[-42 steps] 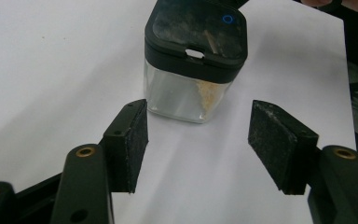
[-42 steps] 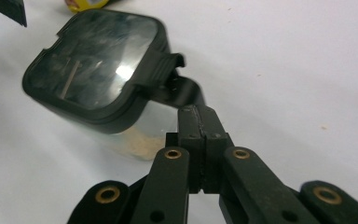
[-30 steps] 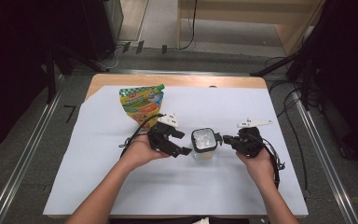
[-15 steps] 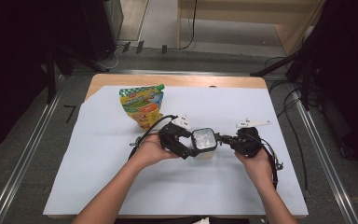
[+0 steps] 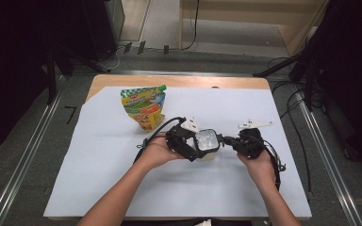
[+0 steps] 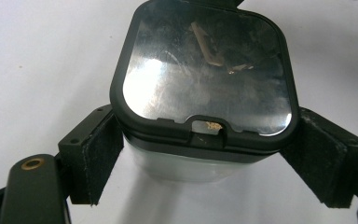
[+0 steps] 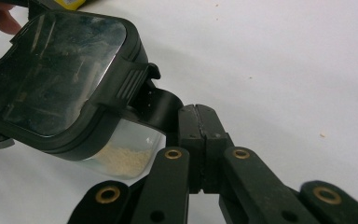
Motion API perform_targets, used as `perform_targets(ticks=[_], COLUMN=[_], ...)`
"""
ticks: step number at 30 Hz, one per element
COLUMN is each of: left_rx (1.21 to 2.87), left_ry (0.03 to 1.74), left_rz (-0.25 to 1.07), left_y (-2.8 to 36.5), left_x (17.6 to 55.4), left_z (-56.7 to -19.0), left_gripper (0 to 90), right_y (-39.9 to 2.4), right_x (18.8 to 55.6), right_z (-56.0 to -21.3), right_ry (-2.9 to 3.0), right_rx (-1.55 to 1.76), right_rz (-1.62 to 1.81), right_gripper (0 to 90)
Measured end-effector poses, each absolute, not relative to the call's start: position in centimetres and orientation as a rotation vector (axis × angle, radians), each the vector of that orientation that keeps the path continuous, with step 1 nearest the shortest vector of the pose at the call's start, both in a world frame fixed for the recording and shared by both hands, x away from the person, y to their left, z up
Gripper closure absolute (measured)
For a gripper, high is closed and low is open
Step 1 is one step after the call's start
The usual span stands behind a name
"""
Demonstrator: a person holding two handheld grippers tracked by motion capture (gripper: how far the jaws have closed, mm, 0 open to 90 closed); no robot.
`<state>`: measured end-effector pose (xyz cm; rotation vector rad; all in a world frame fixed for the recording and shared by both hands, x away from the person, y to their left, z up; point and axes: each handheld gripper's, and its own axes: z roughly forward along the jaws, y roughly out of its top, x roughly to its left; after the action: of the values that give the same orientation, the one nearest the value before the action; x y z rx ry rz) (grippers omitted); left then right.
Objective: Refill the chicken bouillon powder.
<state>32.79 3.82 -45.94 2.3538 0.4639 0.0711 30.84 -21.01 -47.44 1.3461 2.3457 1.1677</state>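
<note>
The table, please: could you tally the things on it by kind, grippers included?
Grippers: 2, left gripper and right gripper
Clear containers with black lid: 1
Colourful pouches: 1
Total: 4

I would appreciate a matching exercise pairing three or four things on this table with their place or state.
Things:
1. left tongs
2. right tongs
3. container lid
4. pouch

States:
A. shut on a black tab at the container's edge
B. lying beyond the left hand
C. jaws spread on either side of the clear container
D. black-rimmed, glossy

Pairs: 1-C, 2-A, 3-D, 4-B
</note>
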Motion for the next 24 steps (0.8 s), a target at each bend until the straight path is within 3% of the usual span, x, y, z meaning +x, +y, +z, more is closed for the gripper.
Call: perform_targets(ticks=[24], left_rx=[2.399], left_ry=[0.437], left_rz=[0.090], left_y=[3.53], left_x=[32.78], left_z=[-45.10], left_gripper=[16.9], right_y=[-20.65], right_x=[30.67], right_z=[-47.39], right_ry=[2.359], right_rx=[1.345], right_rz=[1.149], right_gripper=[90.0])
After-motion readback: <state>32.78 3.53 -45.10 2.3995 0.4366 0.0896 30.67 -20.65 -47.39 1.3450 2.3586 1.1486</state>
